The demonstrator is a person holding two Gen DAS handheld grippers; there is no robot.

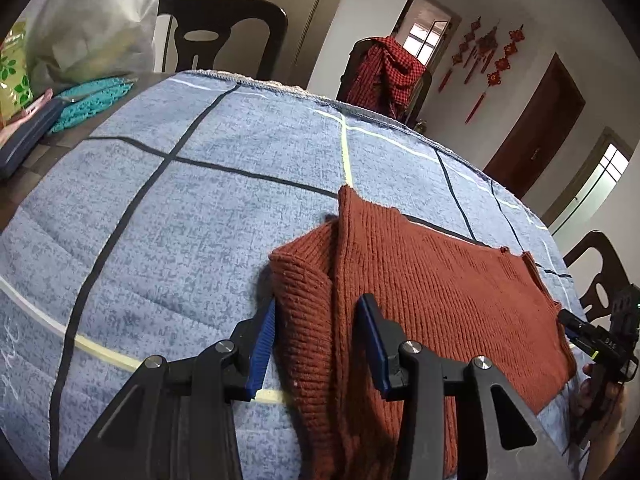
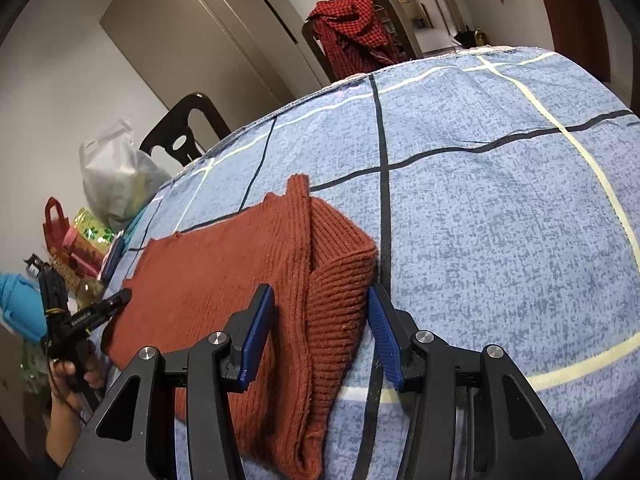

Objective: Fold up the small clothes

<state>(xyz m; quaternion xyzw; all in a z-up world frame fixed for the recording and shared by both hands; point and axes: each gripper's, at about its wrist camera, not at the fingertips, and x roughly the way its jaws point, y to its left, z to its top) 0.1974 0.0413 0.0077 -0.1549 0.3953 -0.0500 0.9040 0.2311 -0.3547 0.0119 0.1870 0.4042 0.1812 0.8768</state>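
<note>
Two open tools (image 1: 320,336) (image 2: 320,336), one rust sweater (image 1: 420,280) (image 2: 240,280), one blue cloth (image 1: 180,220) (image 2: 500,200)

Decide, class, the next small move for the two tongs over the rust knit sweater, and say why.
Probably close both: the left tongs and right tongs each stand open astride a folded sleeve edge of the rust knit sweater on the blue checked blanket, so gripping would let the next fold begin.

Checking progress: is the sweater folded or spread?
Partly folded: sweater lies flat, both sleeves turned in along its sides.
</note>
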